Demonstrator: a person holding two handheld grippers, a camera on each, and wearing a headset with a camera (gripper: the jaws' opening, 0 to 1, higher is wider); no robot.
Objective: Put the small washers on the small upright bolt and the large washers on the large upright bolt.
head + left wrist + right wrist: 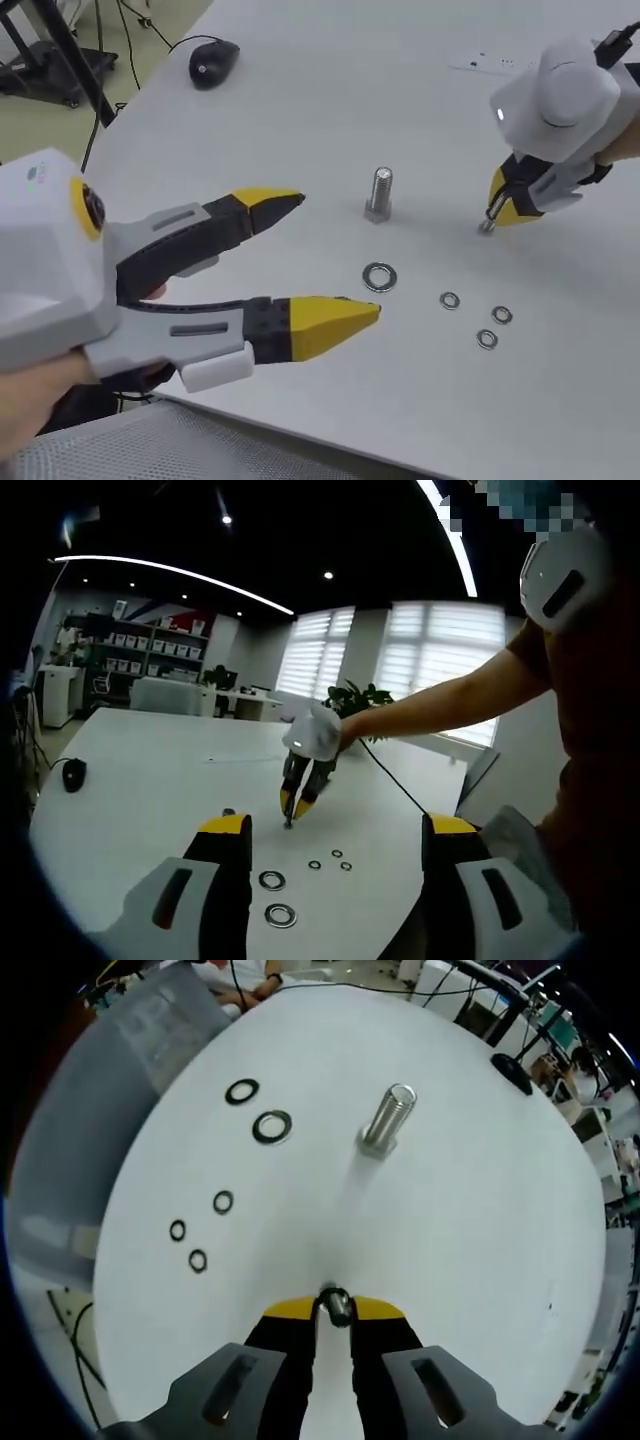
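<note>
Right of the large upright steel hex bolt (380, 193) on the white table (300, 110), the right gripper (497, 208) has its yellow-tipped fingers (290, 1312) closed on the small steel bolt (337, 1304), clamped between the tips. Three small steel washers (450, 300) and one large steel washer (379, 276) lie nearer the person than the large bolt. The left gripper (342, 255) hovers beside that washer, jaws wide and holding nothing

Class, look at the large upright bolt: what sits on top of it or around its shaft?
Nothing: the large upright bolt is bare. Both large washers lie flat on the table. The bolt's underside, against the table, is hidden.
</note>
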